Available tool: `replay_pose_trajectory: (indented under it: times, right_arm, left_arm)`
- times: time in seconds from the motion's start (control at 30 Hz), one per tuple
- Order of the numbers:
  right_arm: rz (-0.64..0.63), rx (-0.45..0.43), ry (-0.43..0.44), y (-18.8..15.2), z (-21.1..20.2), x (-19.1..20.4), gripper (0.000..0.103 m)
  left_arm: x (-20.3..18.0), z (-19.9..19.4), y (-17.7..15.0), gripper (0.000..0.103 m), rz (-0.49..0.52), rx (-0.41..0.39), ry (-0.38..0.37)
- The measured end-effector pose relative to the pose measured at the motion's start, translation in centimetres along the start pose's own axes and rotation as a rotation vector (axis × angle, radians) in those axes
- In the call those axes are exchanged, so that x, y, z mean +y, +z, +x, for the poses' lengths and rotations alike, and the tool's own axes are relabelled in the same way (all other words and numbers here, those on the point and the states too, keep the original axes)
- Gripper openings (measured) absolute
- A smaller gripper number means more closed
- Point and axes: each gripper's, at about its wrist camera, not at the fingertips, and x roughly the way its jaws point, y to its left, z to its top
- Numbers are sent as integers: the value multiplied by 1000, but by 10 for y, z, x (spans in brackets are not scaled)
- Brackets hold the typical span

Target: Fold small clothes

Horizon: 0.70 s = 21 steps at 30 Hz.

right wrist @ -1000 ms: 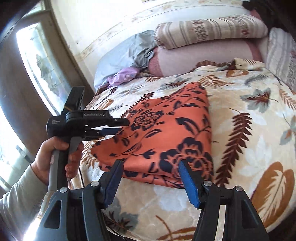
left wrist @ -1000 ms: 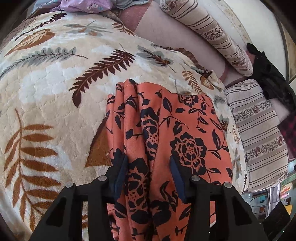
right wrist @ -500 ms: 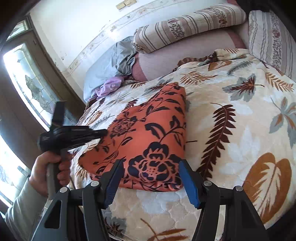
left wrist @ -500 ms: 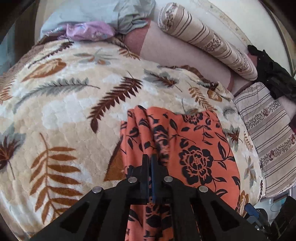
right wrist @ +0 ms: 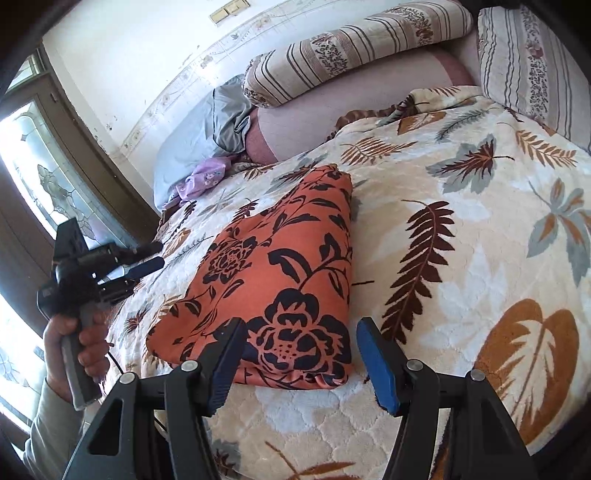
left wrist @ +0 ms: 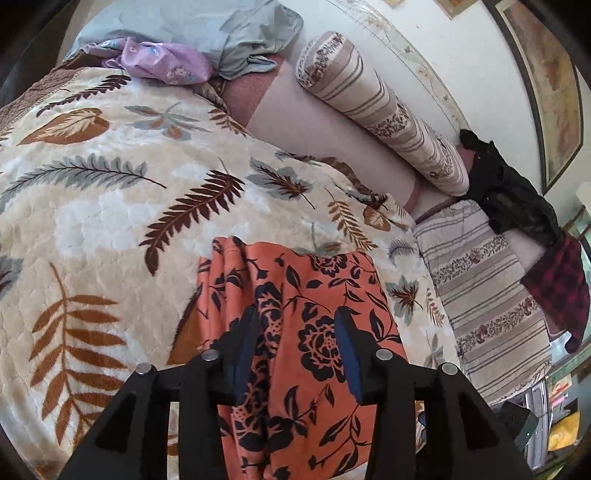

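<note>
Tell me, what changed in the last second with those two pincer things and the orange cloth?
The left tool shut on the orange cloth half a second ago, then opened and let go, pulling back off its edge. The right tool stayed open at the near edge; the cloth stayed folded on the blanket.

— What sort of place?
— A lived-in home bedroom. Wide bed under a cream blanket (right wrist: 480, 229) printed with brown and grey leaves; long striped bolster (left wrist: 384, 122) against the white wall; second striped cushion (left wrist: 484, 310) along the bed's side.
— Anything more to mark it as domestic?
— Rumpled grey-blue bedding (left wrist: 236, 33) and a lilac floral cloth (left wrist: 162, 62) heaped at the far corner, dark clothes (left wrist: 513, 195) and a red check garment (left wrist: 561, 288) thrown over the cushion, a framed picture (left wrist: 546, 85) on the wall, a wood-framed door with patterned glass (right wrist: 44, 177), sunlit.
</note>
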Motion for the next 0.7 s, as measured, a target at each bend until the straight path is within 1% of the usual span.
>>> replay_pose_trajectory:
  times: [0.07, 0.13, 0.23, 0.3, 0.33, 0.37, 0.4, 0.43, 0.53, 0.57, 0.6, 0.67, 0.7]
  right_arm:
    - [-7, -4, 4, 0, -2, 2, 66]
    - [-8, -8, 5, 0, -4, 1, 66]
    - [5, -15, 2, 1, -7, -3, 66]
    - [16, -19, 2, 1, -8, -7, 66]
    - [21, -20, 3, 2, -8, -8, 66]
    - [23, -20, 3, 2, -8, -9, 66]
    - [24, -20, 2, 2, -8, -9, 66]
    - [22, -21, 2, 2, -8, -9, 66]
    - [16, -34, -4, 4, -13, -8, 66]
    - [17, -37, -5, 4, -14, -9, 66]
    - [21, -41, -6, 6, -16, -10, 66]
    - [45, -42, 5, 9, -15, -13, 66]
    - [58, -36, 15, 11, -14, -13, 66]
  left_arm:
    - [-4, 19, -4, 43, 8, 61, 15]
    - [-2, 38, -10, 42, -16, 123, 48]
    - [4, 57, -19, 42, -35, 181, 86]
    - [5, 63, -22, 31, -29, 200, 89]
    - [6, 64, -22, 17, -28, 210, 91]
    - [6, 65, -22, 9, -22, 216, 94]
    - [6, 63, -21, 8, -14, 207, 100]
    - [4, 57, -19, 7, -2, 176, 113]
    - [-13, 18, -12, 7, 49, 28, 121]
    - [-16, 10, -12, 7, 74, 5, 120]
    - [-14, 11, -13, 7, 90, 17, 126]
    - [3, 37, -19, 7, 85, 100, 179]
    - [18, 51, -25, 7, 62, 139, 208]
